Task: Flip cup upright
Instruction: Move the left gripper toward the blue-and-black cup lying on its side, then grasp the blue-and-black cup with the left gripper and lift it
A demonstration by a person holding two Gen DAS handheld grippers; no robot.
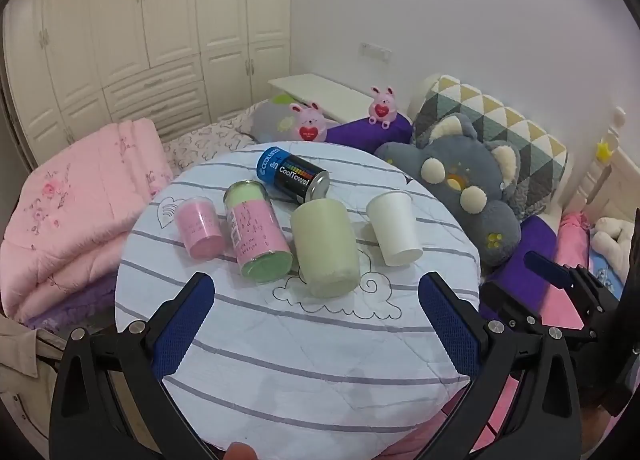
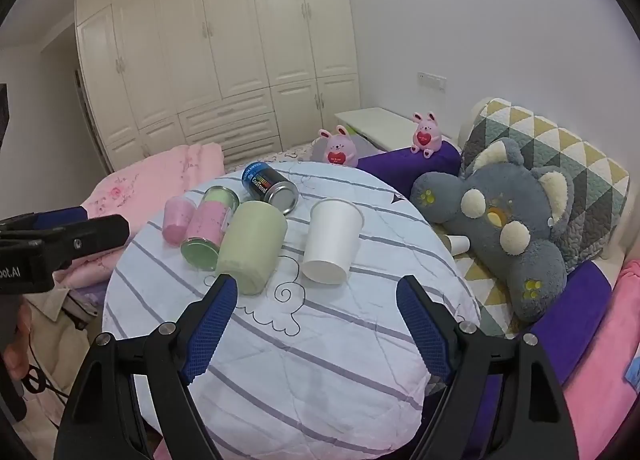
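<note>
A white paper cup [image 1: 394, 228] lies on its side on the round striped table [image 1: 320, 360], its base toward me; it also shows in the right wrist view [image 2: 334, 240]. A pale green cup [image 1: 325, 248] lies on its side just left of it, also seen in the right wrist view [image 2: 252, 246]. My left gripper [image 1: 316, 292] is open and empty, short of the green cup. My right gripper [image 2: 318, 296] is open and empty, just short of the white cup.
A pink-and-green can [image 1: 256, 232], a small pink cup [image 1: 199, 228] and a blue-black CoolTowel can [image 1: 292, 176] lie on the table's left and far side. A grey plush toy [image 2: 504, 228], pillows and a pink quilt [image 1: 76, 216] surround the table. Another paper cup [image 2: 458, 243] lies beside the plush.
</note>
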